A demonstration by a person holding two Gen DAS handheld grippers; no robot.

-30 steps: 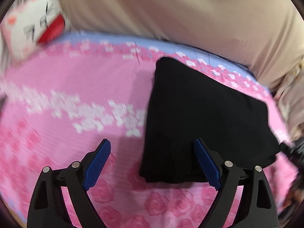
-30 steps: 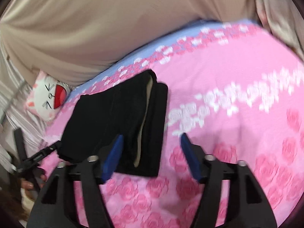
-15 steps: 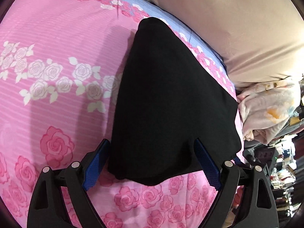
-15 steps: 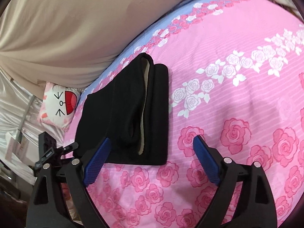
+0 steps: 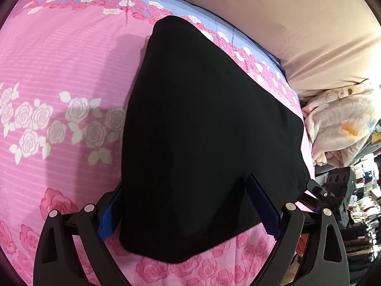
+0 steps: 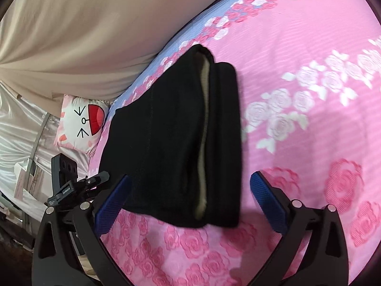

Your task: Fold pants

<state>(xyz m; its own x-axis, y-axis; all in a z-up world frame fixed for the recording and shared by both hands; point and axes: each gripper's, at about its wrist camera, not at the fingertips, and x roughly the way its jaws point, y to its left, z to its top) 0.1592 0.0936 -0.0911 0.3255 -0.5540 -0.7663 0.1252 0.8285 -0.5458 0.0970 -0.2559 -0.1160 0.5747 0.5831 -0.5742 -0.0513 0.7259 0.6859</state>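
Pink rose-printed bedding [image 5: 59, 76] covers the bed, with a beige cushion [image 6: 90, 35] behind it. Folded black pants [image 5: 202, 143] lie flat on the sheet. The left gripper [image 5: 188, 209] stands wide, the near corner of the pants between its blue pads, neither pressing. The right gripper [image 6: 190, 200] is opening wide around the pants' layered edge, gripping nothing.

The folded pants [image 5: 202, 143] lie on the bed [image 5: 59, 71] near its far edge. A pillow [image 6: 81, 124] sits beyond the corner, a blanket [image 5: 338, 124] off the other side, seemingly lower.
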